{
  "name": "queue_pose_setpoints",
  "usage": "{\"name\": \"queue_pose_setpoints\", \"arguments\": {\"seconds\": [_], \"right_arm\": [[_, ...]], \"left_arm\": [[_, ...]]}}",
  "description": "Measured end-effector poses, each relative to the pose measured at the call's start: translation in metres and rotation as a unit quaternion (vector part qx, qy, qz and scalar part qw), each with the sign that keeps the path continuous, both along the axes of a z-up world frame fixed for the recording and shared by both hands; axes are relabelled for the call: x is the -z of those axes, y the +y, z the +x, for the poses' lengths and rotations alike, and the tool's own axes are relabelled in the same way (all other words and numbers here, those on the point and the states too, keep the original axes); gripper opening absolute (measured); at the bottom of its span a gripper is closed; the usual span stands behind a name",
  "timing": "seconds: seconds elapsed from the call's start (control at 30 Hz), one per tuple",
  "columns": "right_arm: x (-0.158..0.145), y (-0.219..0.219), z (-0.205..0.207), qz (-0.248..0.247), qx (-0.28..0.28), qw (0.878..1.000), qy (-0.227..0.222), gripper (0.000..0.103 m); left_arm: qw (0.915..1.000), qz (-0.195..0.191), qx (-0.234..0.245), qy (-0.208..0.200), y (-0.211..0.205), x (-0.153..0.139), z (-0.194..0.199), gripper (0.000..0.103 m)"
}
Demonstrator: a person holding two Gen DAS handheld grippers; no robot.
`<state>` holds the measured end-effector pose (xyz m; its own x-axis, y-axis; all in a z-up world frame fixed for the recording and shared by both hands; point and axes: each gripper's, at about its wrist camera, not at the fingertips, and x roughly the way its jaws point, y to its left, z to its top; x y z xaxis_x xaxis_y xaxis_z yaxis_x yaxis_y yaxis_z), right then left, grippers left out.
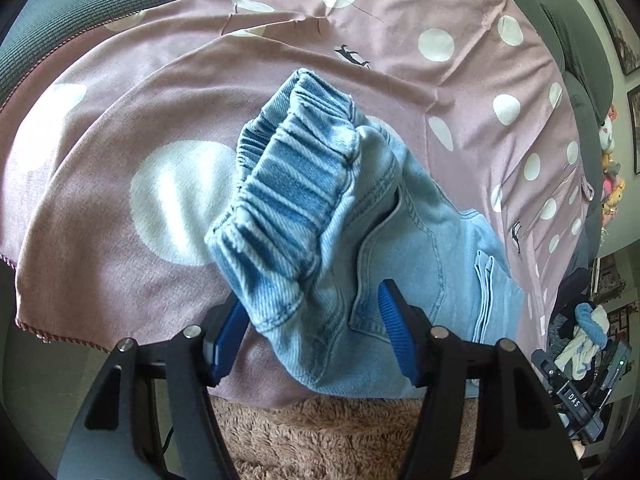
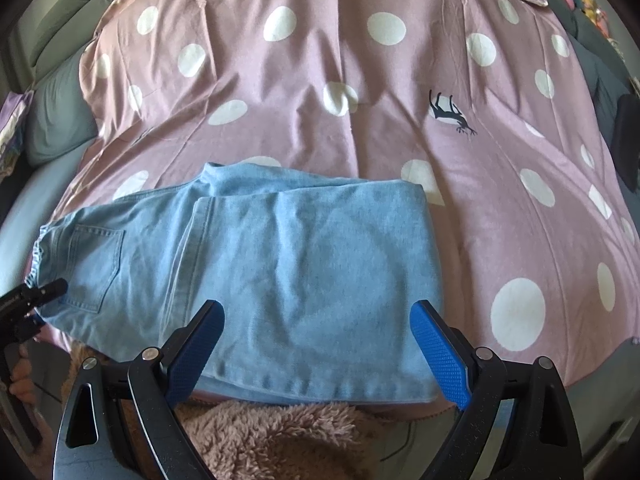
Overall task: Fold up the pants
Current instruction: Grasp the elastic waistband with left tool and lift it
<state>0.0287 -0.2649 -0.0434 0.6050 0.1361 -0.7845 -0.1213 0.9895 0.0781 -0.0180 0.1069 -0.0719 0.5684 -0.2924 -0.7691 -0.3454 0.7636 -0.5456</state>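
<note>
Fleece, tan and shaggy, fills the bottom of the left wrist view, just under the left gripper. Its blue pads stand partly apart around the lifted waist end of the pants; whether they press the denim cannot be told. The elastic waistband rises rumpled at frame centre, with a pocket seam to its right. Beneath lies a mauve sheet with white dots, spread over a grey couch. At lower right of this view part of the other tool shows, with a heap of clothes behind it.

From the right wrist view, the right gripper hangs wide at bottom centre, its pads either side of the folded legs and touching nothing that can be seen. The pants lie mostly flat across the lower middle of the frame, waist toward the left edge, back pocket up. The left gripper's black tip meets the waist at far left, with fingers on its handle below. The sheet covers the rest of the frame, a small dark animal print at upper right.
</note>
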Motion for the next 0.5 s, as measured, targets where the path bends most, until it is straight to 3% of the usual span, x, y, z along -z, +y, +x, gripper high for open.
{"name": "queue_pose_setpoints", "arguments": {"seconds": [0.07, 0.27, 0.5], "right_arm": [[0.000, -0.001, 0.000, 0.001, 0.002, 1.000, 0.000, 0.093], [0.002, -0.006, 0.000, 0.005, 0.011, 1.000, 0.001, 0.093], [0.006, -0.017, 0.001, 0.008, 0.028, 1.000, 0.008, 0.093]], "left_arm": [[1.0000, -0.001, 0.001, -0.001, 0.000, 0.000, 0.002, 0.051], [0.9996, -0.025, -0.008, -0.005, 0.001, 0.000, 0.005, 0.030], [0.9993, -0.005, -0.018, -0.032, -0.011, -0.026, 0.003, 0.025]]}}
